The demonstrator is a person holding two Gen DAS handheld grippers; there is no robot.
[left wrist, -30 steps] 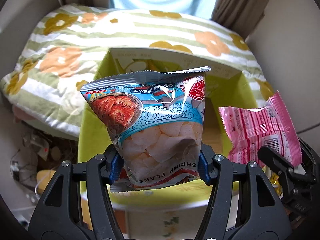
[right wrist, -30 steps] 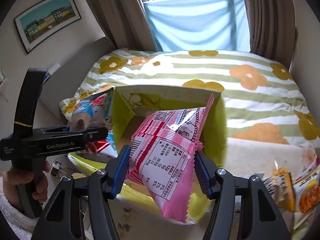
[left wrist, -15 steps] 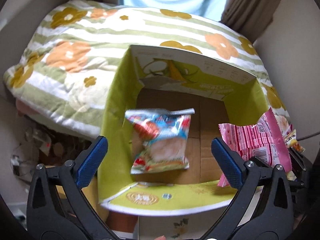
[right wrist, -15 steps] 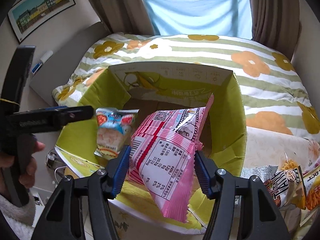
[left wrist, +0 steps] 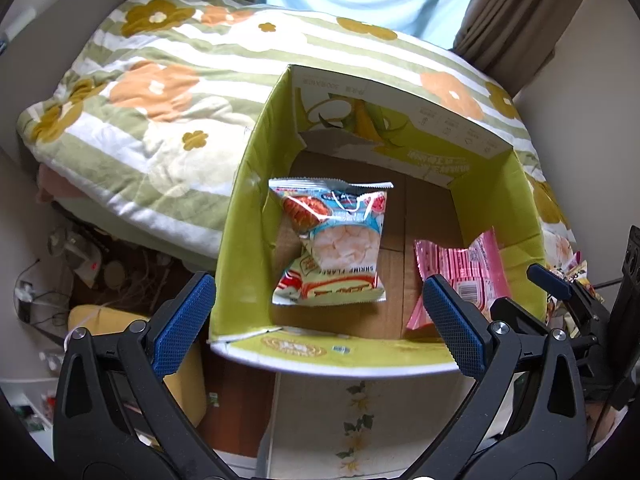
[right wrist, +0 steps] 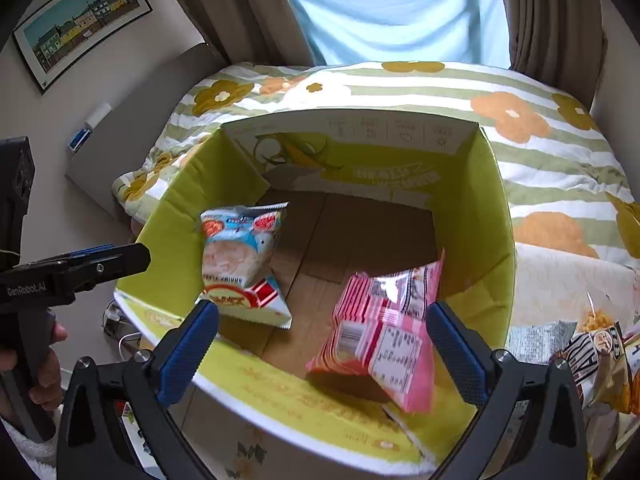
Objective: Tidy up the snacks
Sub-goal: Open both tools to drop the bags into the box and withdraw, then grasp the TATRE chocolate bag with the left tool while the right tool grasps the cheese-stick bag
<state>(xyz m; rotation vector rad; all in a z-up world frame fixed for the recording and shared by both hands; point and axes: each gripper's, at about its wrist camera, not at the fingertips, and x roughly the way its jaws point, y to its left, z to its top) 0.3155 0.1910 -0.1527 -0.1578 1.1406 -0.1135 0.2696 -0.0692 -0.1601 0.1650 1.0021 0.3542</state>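
Left wrist view looks down into an open cardboard box (left wrist: 496, 196) with lime-green printed walls and a plain brown corrugated floor. The left gripper (left wrist: 316, 320) stands wide open over the near rim of the box and holds nothing; its two blue pads (left wrist: 182, 320) have a fine knurled texture. On the floor of the box, toward the left wall, lies the shrimp flakes bag (left wrist: 336, 244), a puffy glossy foil pouch with crimped, saw-toothed seams, printed in blue, white and red. To the right of it is the pink snack bag (left wrist: 472, 276), a thin striped film pouch; it is partly hidden behind the right pad, so I cannot tell if it lies on the floor.

In the right wrist view the right gripper (right wrist: 320, 352) is also opened wide, with nothing between its pads. The pink snack bag (right wrist: 380, 332) is just in front of it, inside the box (right wrist: 496, 216) near the right corner, slightly blurred, its white label with a barcode facing up. The shrimp flakes bag (right wrist: 240, 256) leans on the left side of the box, well apart from the pink one. More snack bags (right wrist: 600, 360) in brown and orange foil lie outside the box at the right. Behind the box is a soft quilted blanket (right wrist: 540, 128) with green stripes and orange flowers
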